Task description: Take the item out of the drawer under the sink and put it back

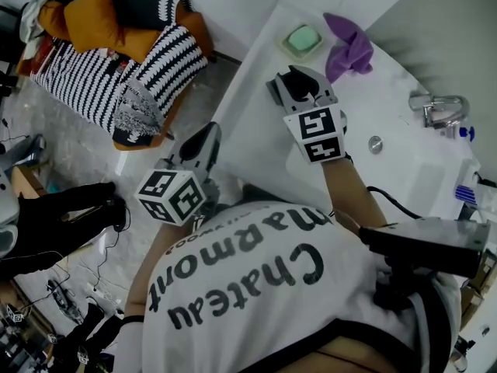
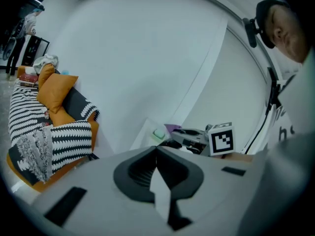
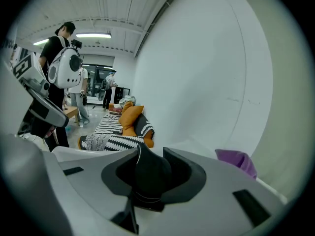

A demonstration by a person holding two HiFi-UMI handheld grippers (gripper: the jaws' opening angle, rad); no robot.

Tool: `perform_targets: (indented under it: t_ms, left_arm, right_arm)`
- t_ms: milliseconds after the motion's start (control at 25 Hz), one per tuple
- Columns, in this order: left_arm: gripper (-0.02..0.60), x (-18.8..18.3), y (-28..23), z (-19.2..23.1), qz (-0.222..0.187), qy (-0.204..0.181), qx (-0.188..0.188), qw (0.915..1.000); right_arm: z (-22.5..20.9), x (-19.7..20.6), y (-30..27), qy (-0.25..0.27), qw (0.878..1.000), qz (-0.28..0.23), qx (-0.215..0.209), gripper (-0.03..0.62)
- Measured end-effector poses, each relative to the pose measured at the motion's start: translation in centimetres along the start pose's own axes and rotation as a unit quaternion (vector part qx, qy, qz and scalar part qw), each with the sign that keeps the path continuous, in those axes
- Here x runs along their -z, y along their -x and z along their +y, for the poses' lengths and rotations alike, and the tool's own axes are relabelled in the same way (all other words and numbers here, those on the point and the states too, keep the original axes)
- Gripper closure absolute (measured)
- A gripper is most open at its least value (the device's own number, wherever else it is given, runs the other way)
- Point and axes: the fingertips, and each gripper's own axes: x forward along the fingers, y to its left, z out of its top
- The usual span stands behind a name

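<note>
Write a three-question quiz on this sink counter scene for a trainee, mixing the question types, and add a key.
1. True or false: the purple cloth lies on the floor.
2. What sits beside that cloth on the white counter? A) a green soap B) a red cup C) a banana
3. Fill in: the gripper nearer the soap is the person's ___ one.
Key: 1 false, it lies on the counter; 2 A; 3 right, the right gripper.
</note>
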Motion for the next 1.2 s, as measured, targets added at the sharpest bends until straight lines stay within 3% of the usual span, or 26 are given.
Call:
perform_targets:
  t_ms: [1200]
  left_arm:
    - [0.572, -0.5, 0.2, -0.2, -0.017, -0.007, -0.004, 0.9998]
  right_arm:
    - [0.3, -0.7, -2.2, 0.010, 1.000, -0.008, -0.010, 0.485]
